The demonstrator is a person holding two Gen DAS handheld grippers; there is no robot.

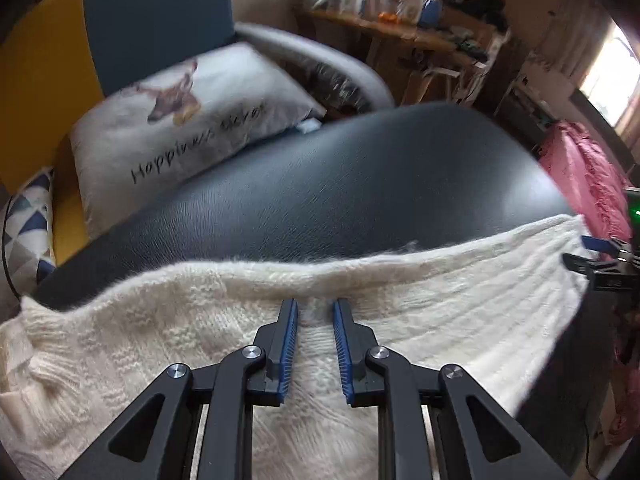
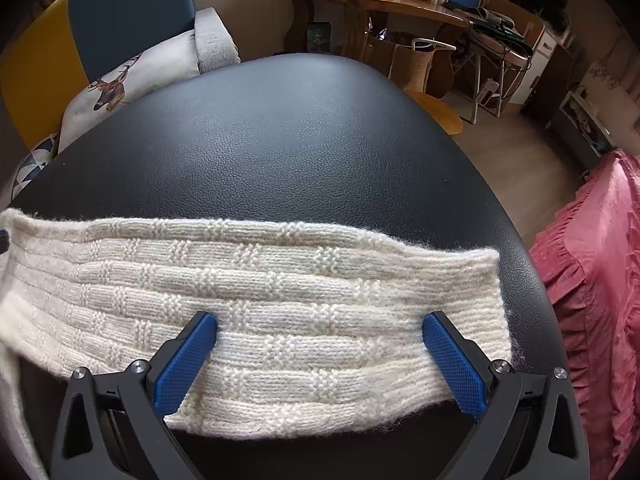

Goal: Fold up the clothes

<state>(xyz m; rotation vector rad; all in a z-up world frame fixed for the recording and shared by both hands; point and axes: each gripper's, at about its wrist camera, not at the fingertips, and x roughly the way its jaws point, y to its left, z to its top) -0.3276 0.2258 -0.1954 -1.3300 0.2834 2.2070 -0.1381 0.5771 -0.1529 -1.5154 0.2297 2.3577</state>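
Cream knit sweater [image 2: 256, 300] flat on black leather table [image 2: 280, 132]; no containers.

Cream knit sweater [image 2: 256, 292], ribbed with small block pattern, lies flat on black leather-look table [image 2: 300, 140]. It spans the near edge. One end hangs over the table's side.

Left gripper [image 1: 315, 308]: black plastic linkage arms w/ triangular cut-outs, round silver rivets at the pivots, slim fingers w/ blue ribbed pads on the inner faces. Right gripper [image 2: 320, 330]: same black frame & silver rivets, but its blue pads [image 2: 182, 364] show broad & flat w/ a fine grid texture. No hand or sleeve in view.
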